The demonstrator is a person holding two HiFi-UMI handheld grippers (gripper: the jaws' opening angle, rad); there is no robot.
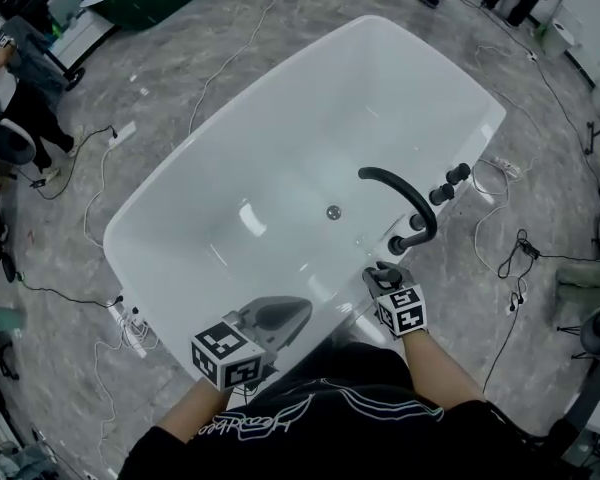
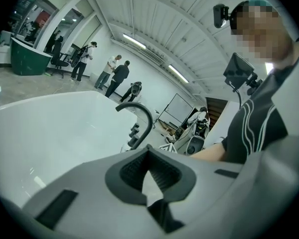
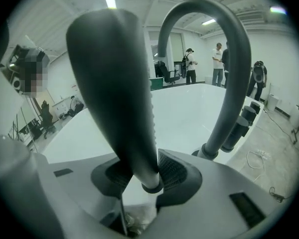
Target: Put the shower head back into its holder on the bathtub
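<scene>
left gripper (image 2: 149, 176) shut and empty by the near rim; right gripper (image 3: 149, 180) clamps the shower head (image 3: 114, 83) near its narrow end, beside the spout (image 3: 234, 83); tilted, it could knock spout or knobs (image 1: 450, 183), or drop into the tub (image 1: 280, 138); free room lies only tubward

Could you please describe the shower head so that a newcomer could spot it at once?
Start at the white bathtub and go to its rim beside the black arched spout. There the right tool grips the shower head: a dark wand, straight where the spout curves.
</scene>
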